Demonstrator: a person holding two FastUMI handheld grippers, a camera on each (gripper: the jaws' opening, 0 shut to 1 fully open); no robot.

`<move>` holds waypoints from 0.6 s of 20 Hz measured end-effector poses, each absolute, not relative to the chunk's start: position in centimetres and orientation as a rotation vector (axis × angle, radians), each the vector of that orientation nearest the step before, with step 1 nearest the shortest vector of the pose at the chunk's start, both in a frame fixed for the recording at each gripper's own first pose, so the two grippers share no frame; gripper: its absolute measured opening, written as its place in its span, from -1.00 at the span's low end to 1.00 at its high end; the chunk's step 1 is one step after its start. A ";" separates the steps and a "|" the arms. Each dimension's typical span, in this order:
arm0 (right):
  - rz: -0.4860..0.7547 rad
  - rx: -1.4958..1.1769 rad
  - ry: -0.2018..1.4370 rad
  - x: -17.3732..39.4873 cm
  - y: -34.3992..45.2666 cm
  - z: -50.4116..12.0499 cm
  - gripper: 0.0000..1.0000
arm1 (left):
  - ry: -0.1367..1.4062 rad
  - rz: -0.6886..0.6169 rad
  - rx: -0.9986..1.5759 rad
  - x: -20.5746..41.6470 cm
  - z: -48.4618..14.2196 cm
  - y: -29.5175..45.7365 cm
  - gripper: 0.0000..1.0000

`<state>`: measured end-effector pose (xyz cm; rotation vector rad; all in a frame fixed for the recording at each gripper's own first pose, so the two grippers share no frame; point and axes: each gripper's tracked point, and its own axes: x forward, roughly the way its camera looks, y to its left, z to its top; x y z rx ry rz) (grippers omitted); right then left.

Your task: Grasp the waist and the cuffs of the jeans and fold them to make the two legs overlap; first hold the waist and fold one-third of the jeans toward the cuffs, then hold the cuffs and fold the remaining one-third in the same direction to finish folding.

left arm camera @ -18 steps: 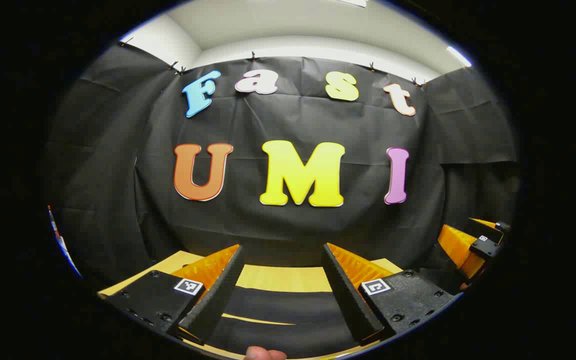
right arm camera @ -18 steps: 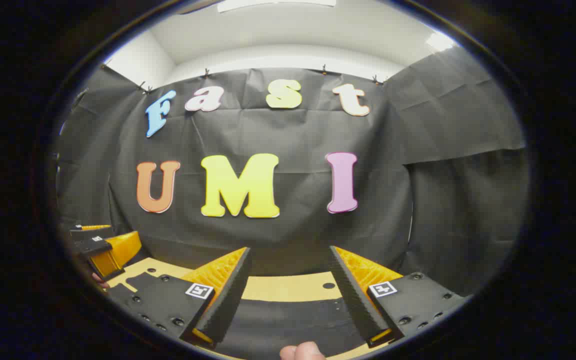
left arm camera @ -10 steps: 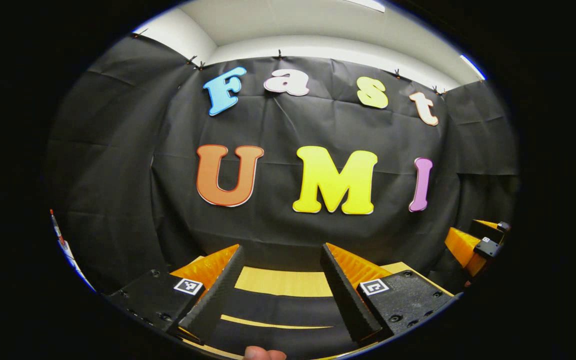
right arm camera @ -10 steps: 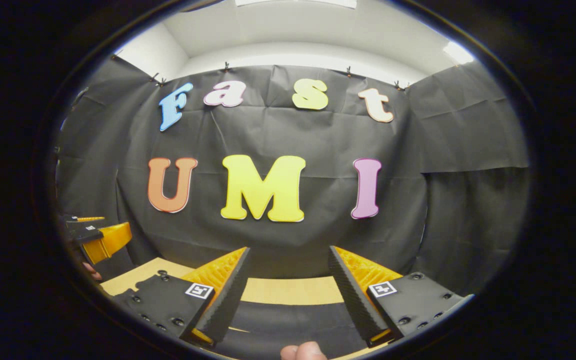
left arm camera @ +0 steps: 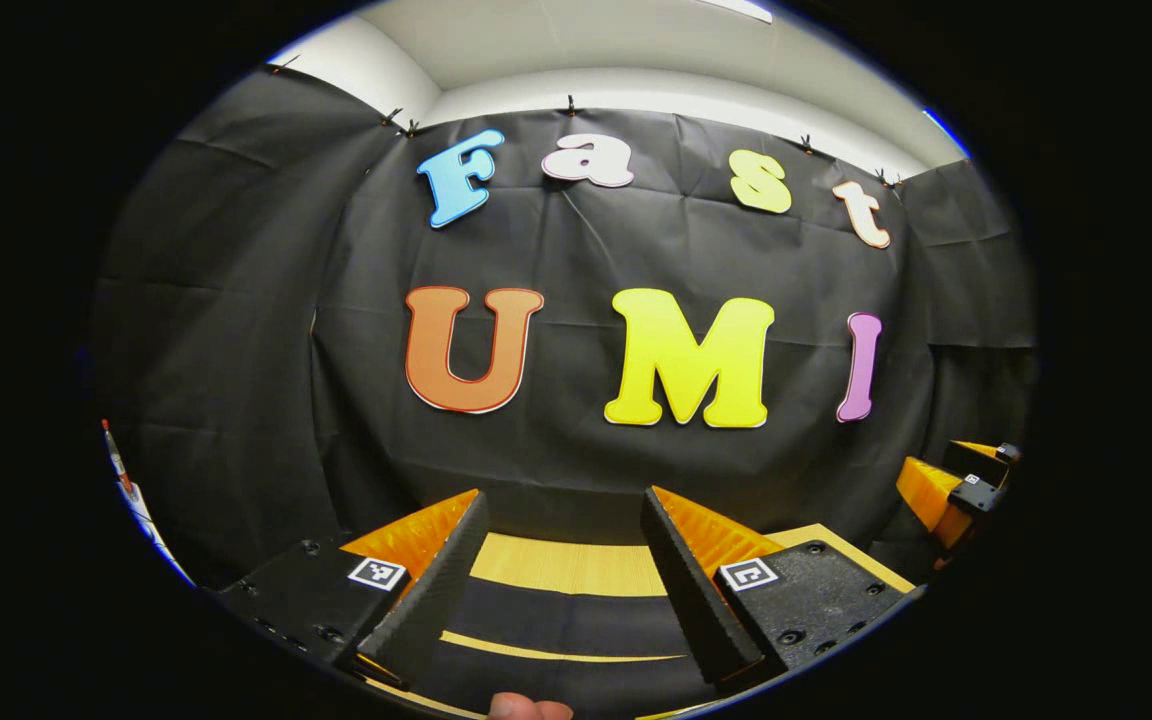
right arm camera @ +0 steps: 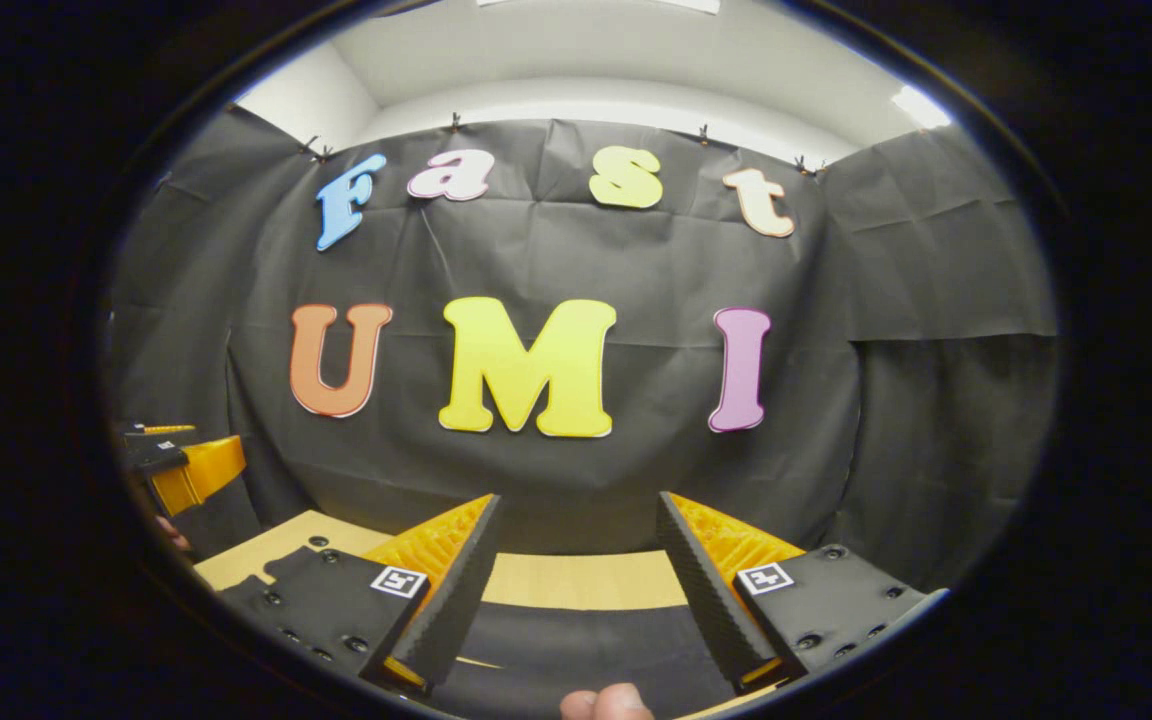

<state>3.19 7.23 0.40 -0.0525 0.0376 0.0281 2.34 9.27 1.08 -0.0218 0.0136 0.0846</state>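
Both tongs, left [left arm camera: 561,585] and right [right arm camera: 576,590], wide apart above dark jeans [left arm camera: 576,625] on the table [left arm camera: 566,562].

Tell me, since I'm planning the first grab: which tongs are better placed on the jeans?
Left, marginally: the left tongs hang open over a jeans edge with table showing; the right tongs, also open, face unbroken cloth.

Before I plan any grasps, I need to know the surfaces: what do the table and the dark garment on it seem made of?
Table: looks like pale wood or laminate, matte, faint straight grain lines. Dark garment: likely cloth, dull and non-reflective; weave too dark to tell.
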 end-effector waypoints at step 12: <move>0.017 -0.074 0.060 3.9 5.0 -0.5 0.93 | 0.052 0.111 -0.027 2.8 -0.4 10.4 1.00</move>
